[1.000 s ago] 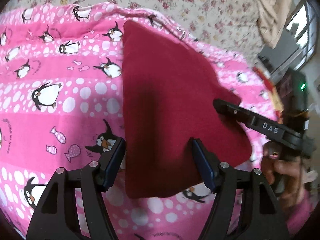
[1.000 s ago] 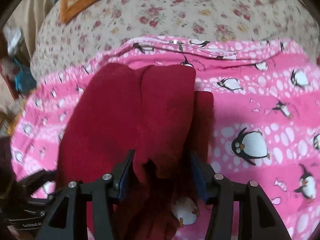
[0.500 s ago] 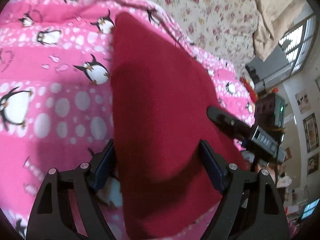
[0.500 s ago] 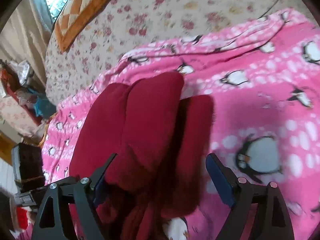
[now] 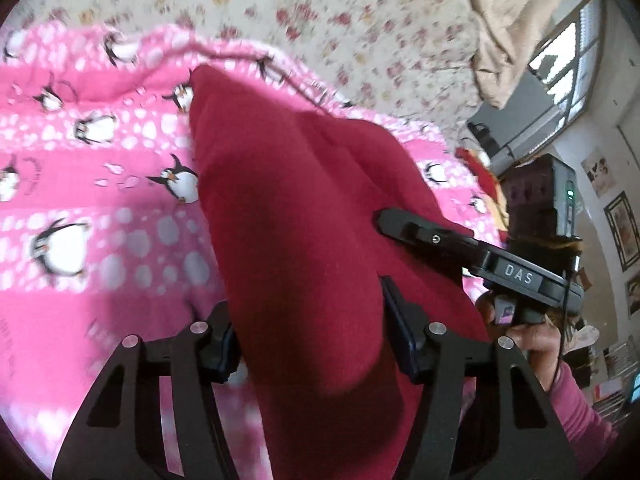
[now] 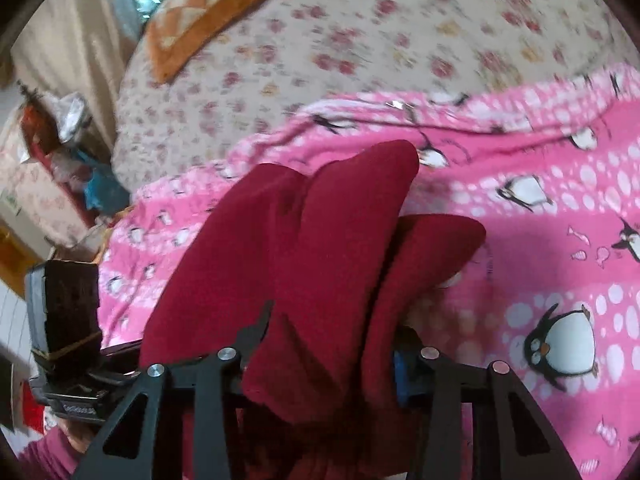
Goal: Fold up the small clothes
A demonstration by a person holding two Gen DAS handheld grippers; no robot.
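Left claw [image 5: 310,330] first: its two black fingers with blue pads stand apart, and the dark red fleece garment [image 5: 304,216] runs between them, filling the gap; I cannot tell whether the pads are pinching it or just straddling it. That red cloth stretches away from me in a long tapering shape over the pink blanket printed with penguins and white dots [image 5: 80,208], its far tip near the blanket's edge. Beyond the blanket lies the cream bedspread with small red flowers [image 5: 320,12]. On my right side I see my right claw [image 5: 390,220], black, marked DAS, its tip lying against the red cloth's edge, with my right hand [image 5: 532,334] gripping its handle.

Over to the right wrist view: right claw [image 6: 332,344] has the red garment [image 6: 320,248] bunched up between its fingers, folds piled in several rounded lobes; one blue pad peeks out beside the cloth, the other finger is mostly covered, so I can't call it clamped or loose. Pink penguin blanket [image 6: 560,240] underneath, floral bedspread [image 6: 360,40] behind, an orange and white patterned cushion [image 6: 216,8] at the far corner.
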